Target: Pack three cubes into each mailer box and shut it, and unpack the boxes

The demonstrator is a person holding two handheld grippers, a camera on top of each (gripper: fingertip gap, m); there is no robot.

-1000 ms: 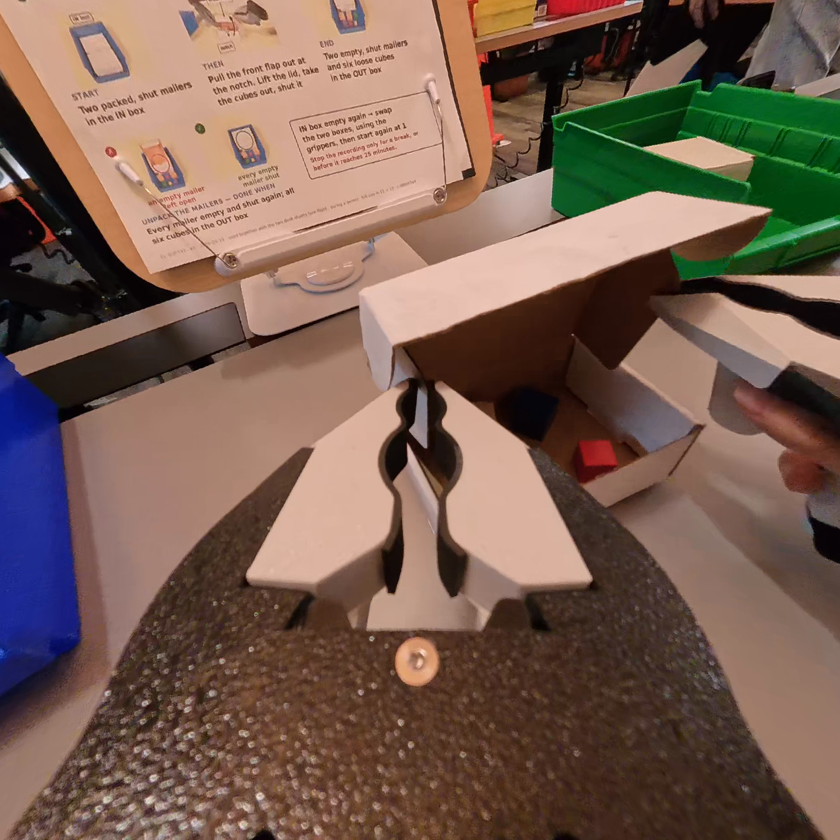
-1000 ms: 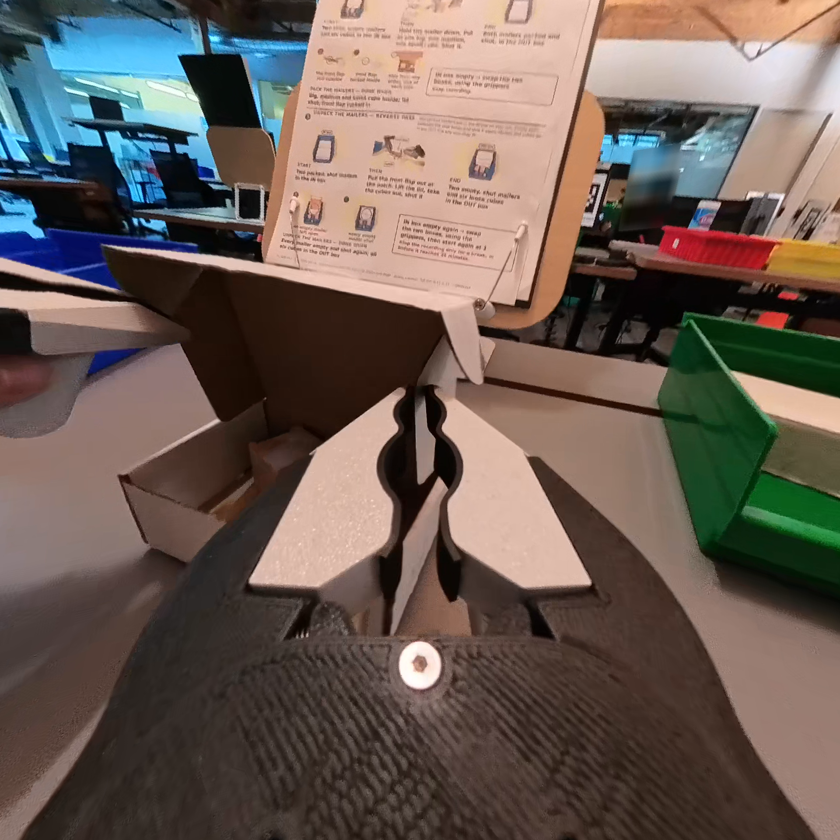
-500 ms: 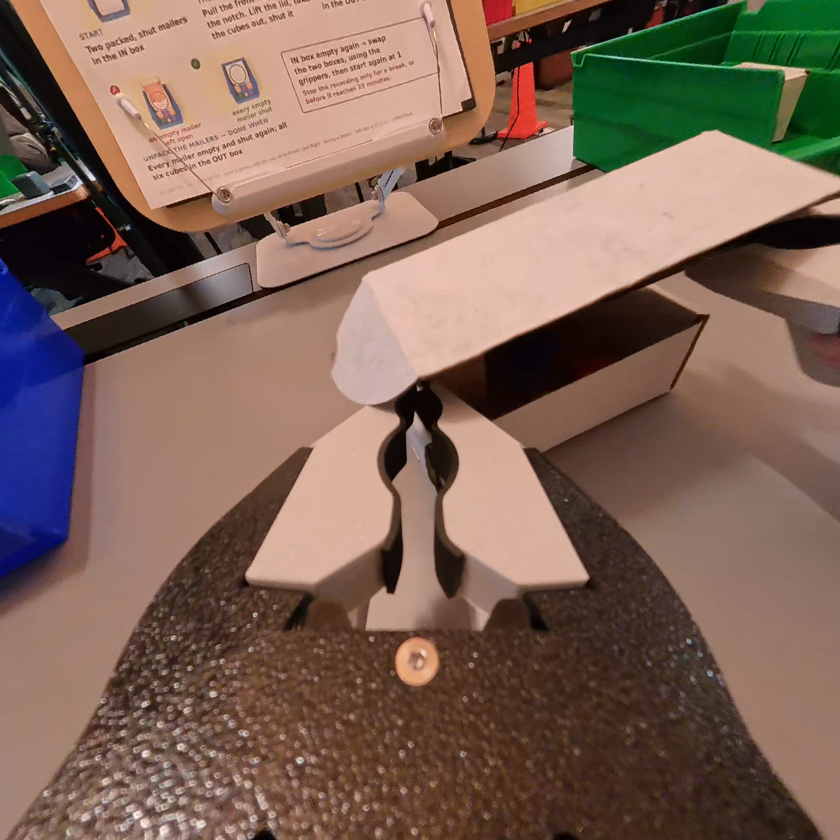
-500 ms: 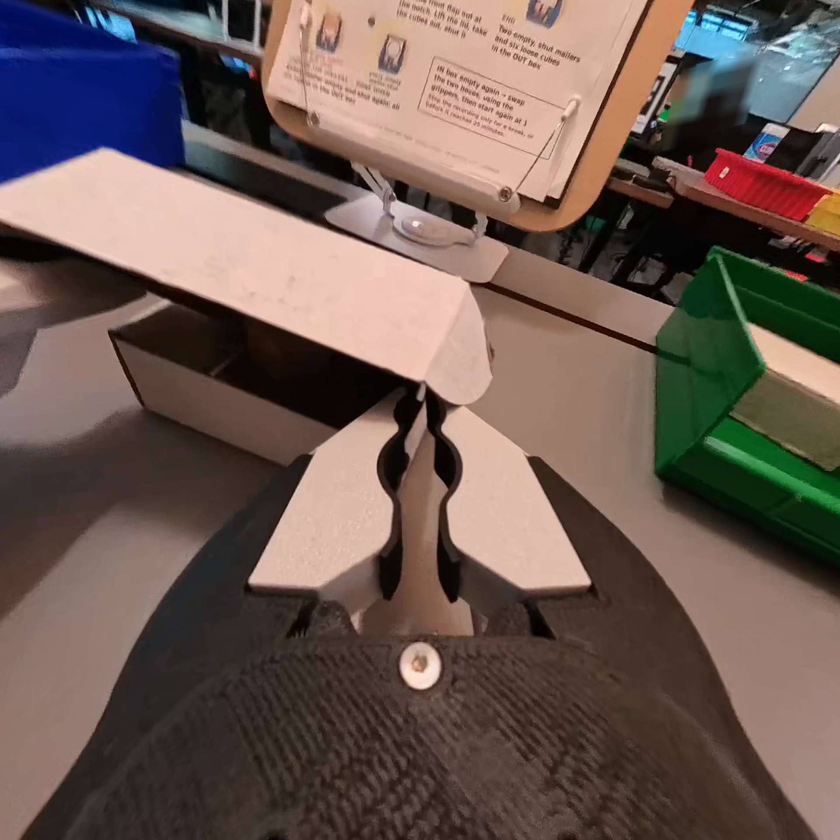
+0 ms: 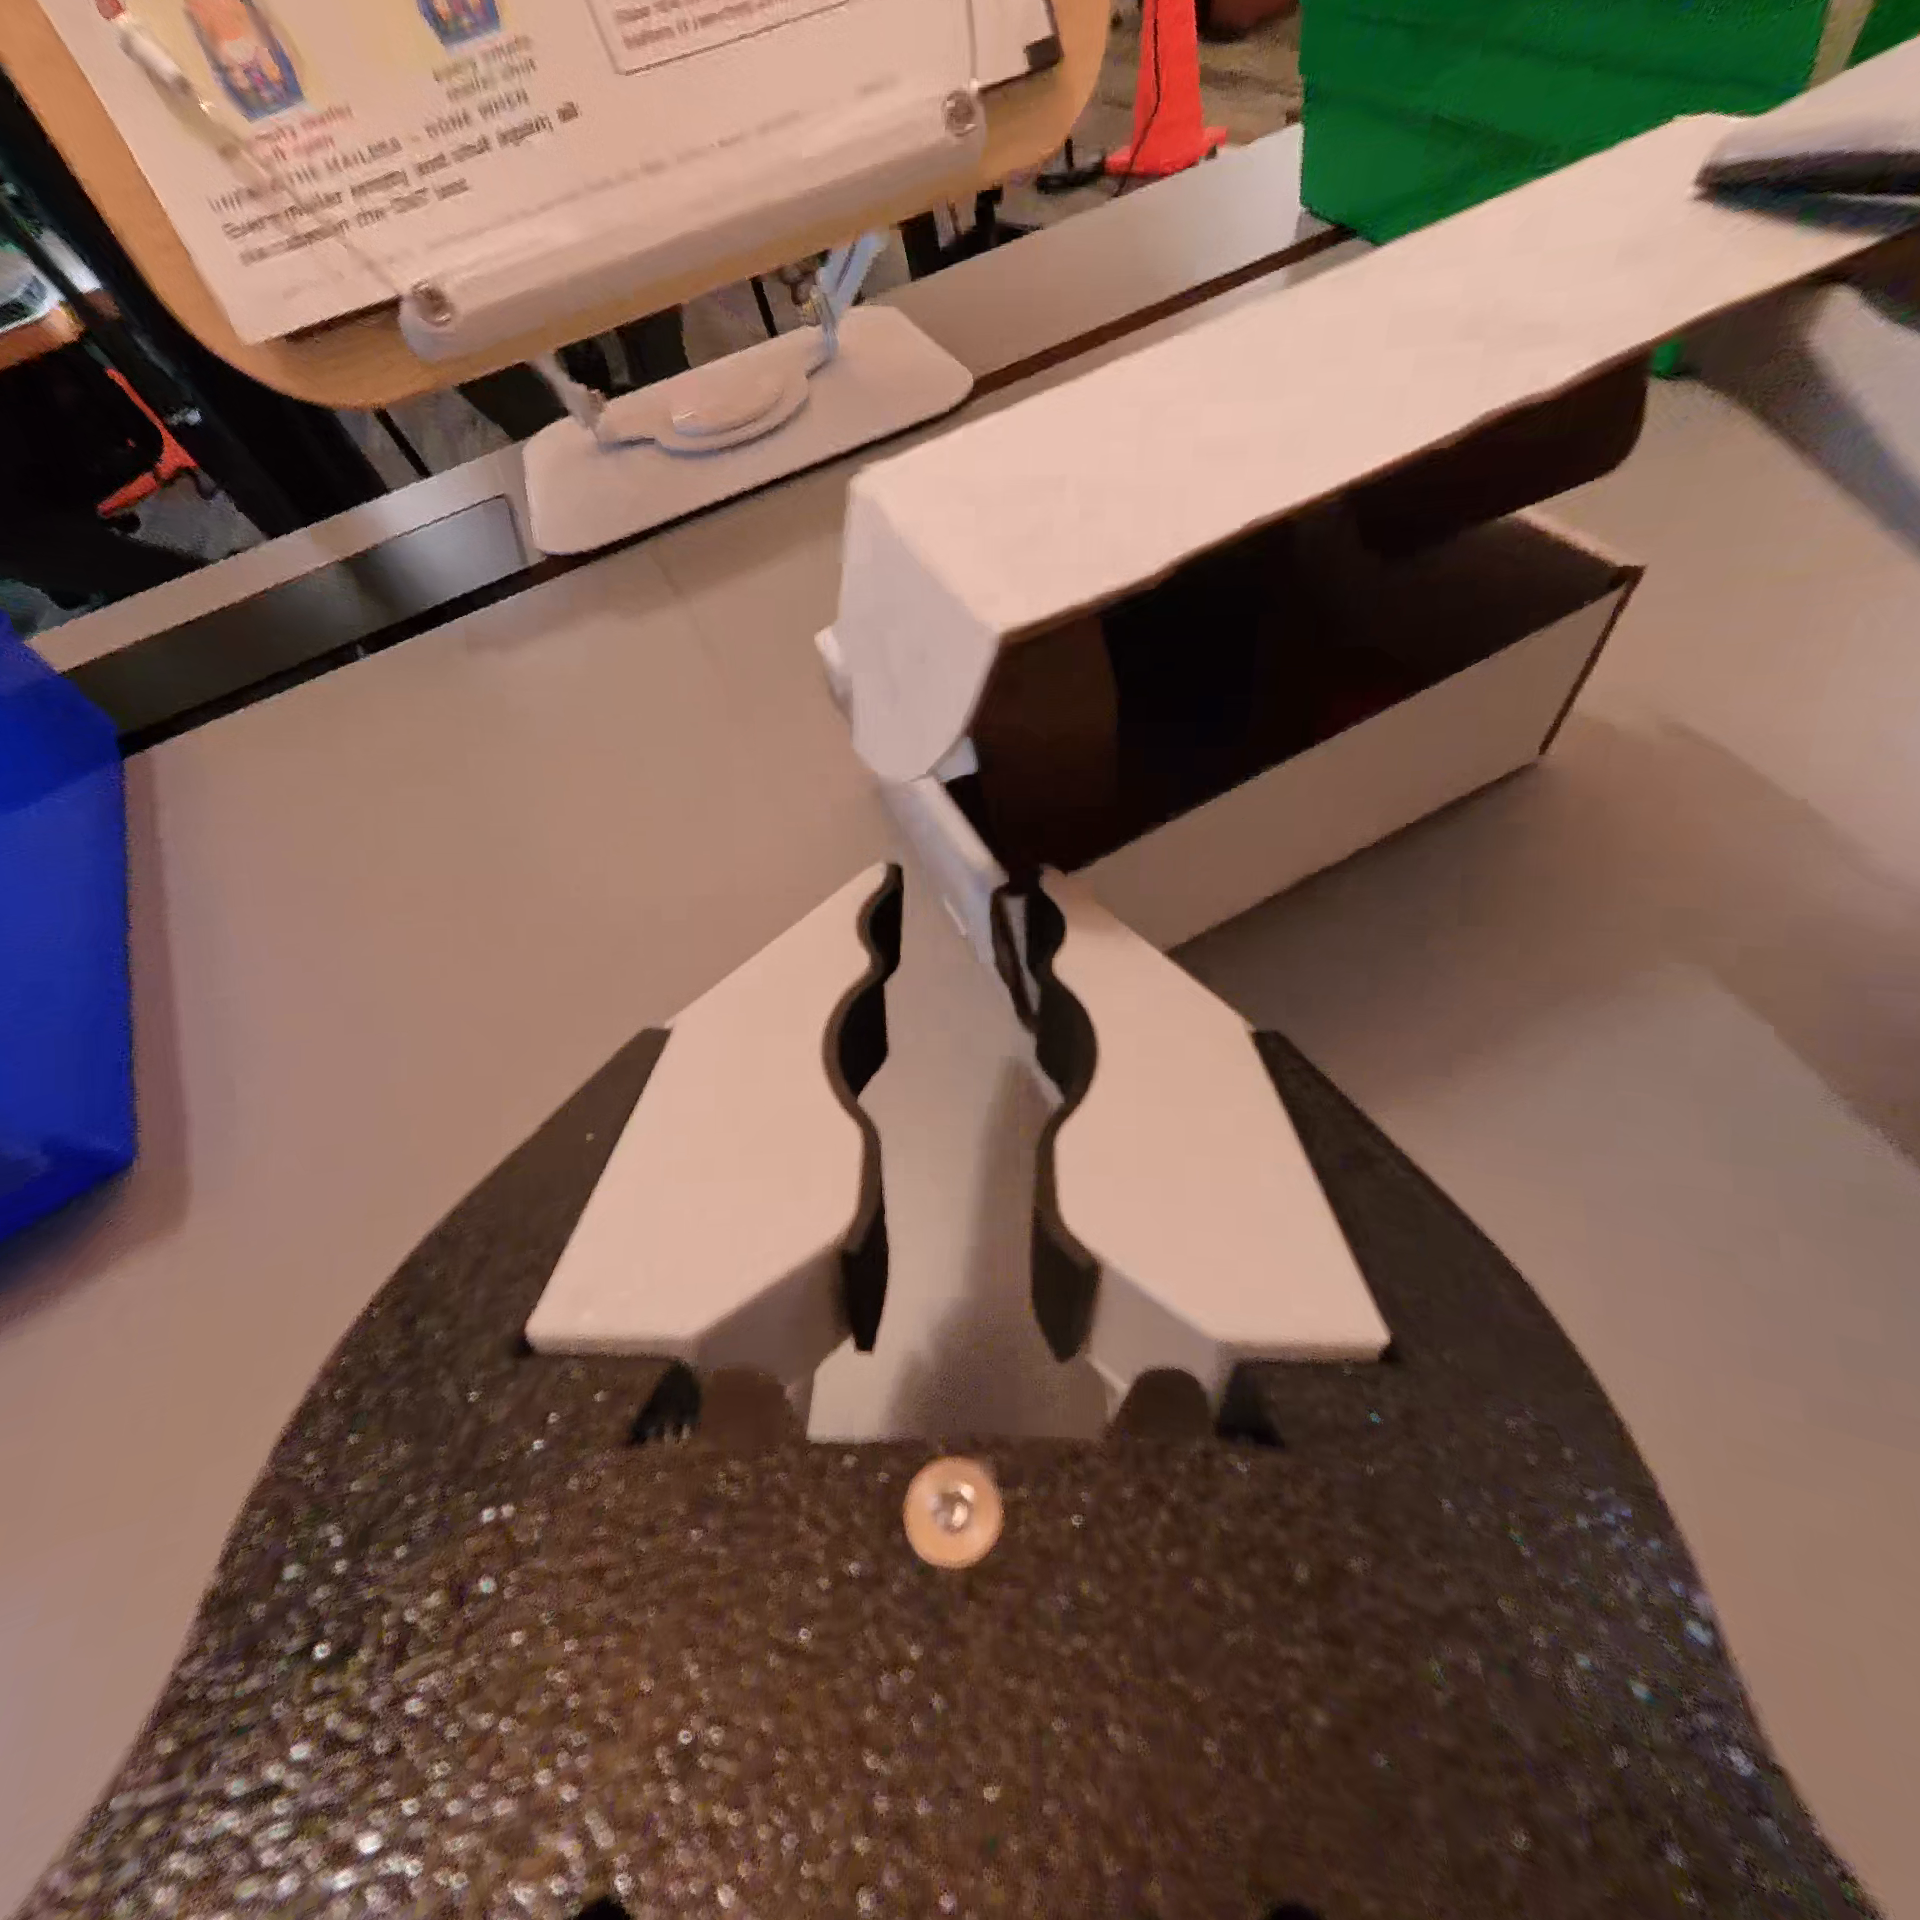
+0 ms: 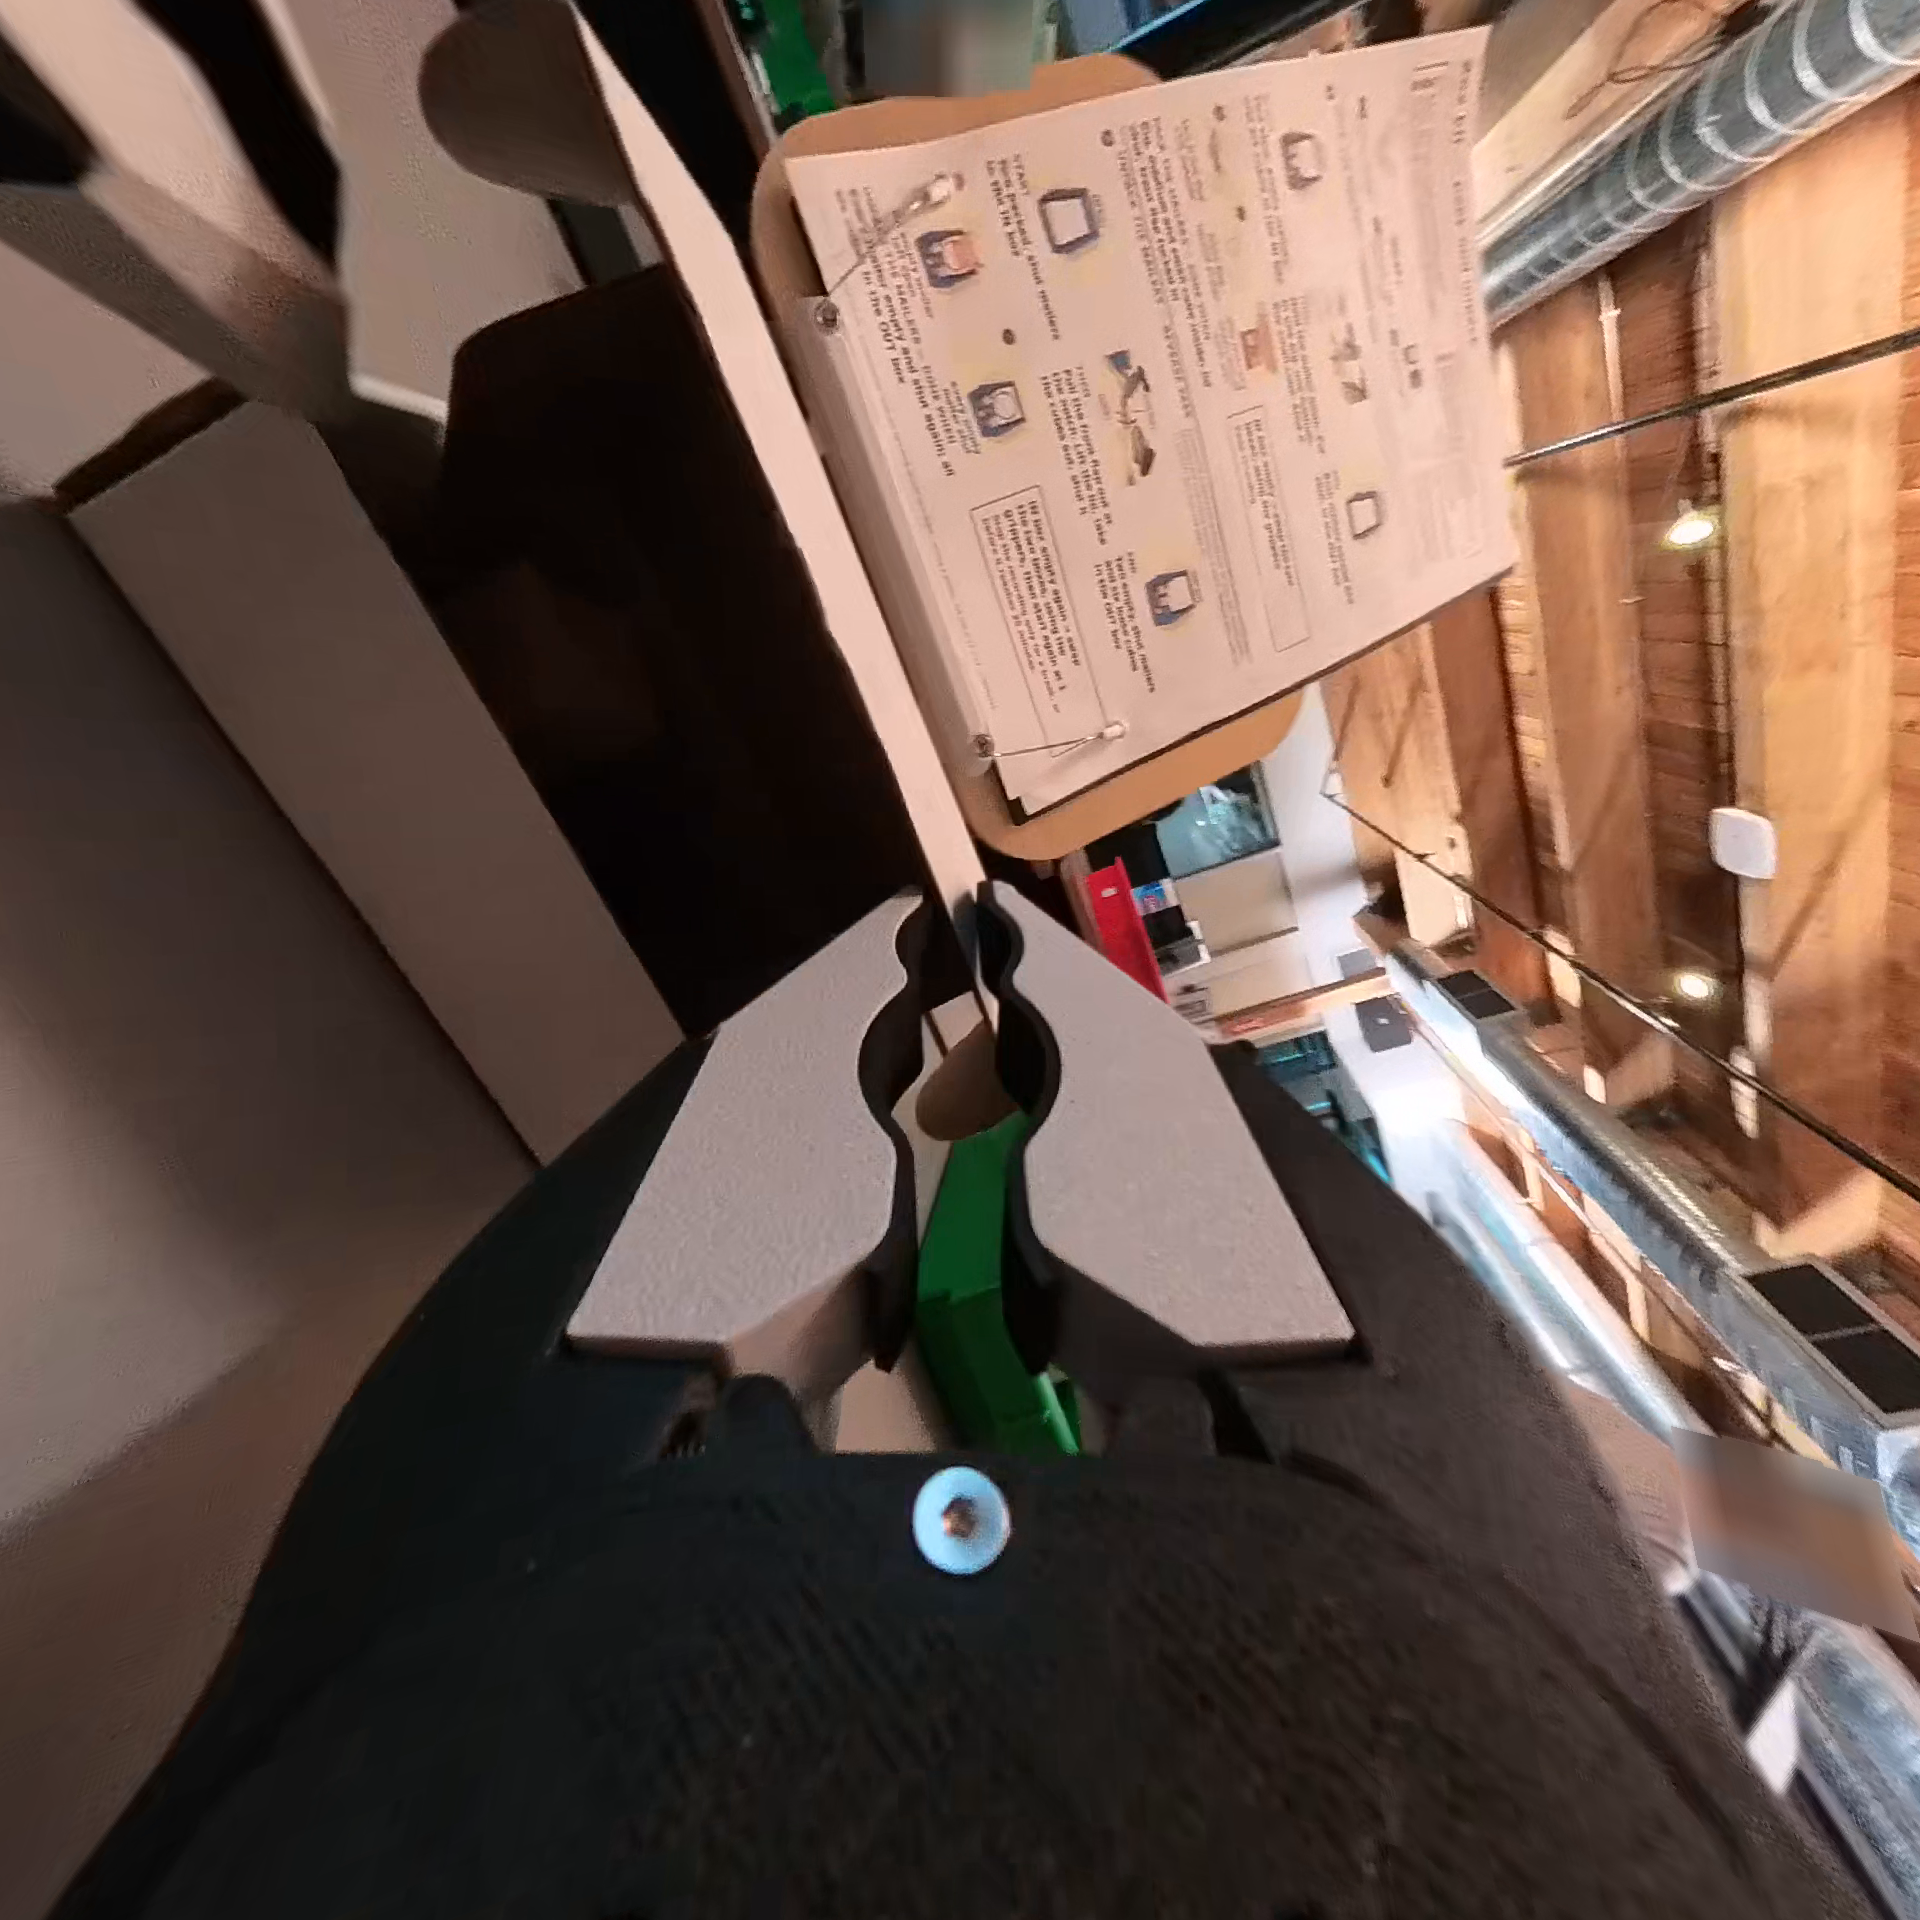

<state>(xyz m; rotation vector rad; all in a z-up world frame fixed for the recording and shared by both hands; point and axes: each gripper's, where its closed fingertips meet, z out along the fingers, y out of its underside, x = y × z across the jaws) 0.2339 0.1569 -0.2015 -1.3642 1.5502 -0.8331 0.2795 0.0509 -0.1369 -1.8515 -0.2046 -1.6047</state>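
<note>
A white mailer box stands on the grey table, its lid held tilted a little above the base. The inside is dark and I cannot make out cubes. My left gripper is at the lid's near-left corner. Its fingers stand apart, and the corner flap lies between them against the right finger. My right gripper is rolled on its side and shut on the lid's thin front edge. It shows as a dark blur in the left wrist view.
An instruction board on a stand is behind the box. A blue bin is at the left. A green bin is at the back right and shows between my right fingers.
The lid has swung down from upright to almost over the box. My right gripper has rolled onto its side with the lid edge. My left fingers have spread apart around the corner flap.
</note>
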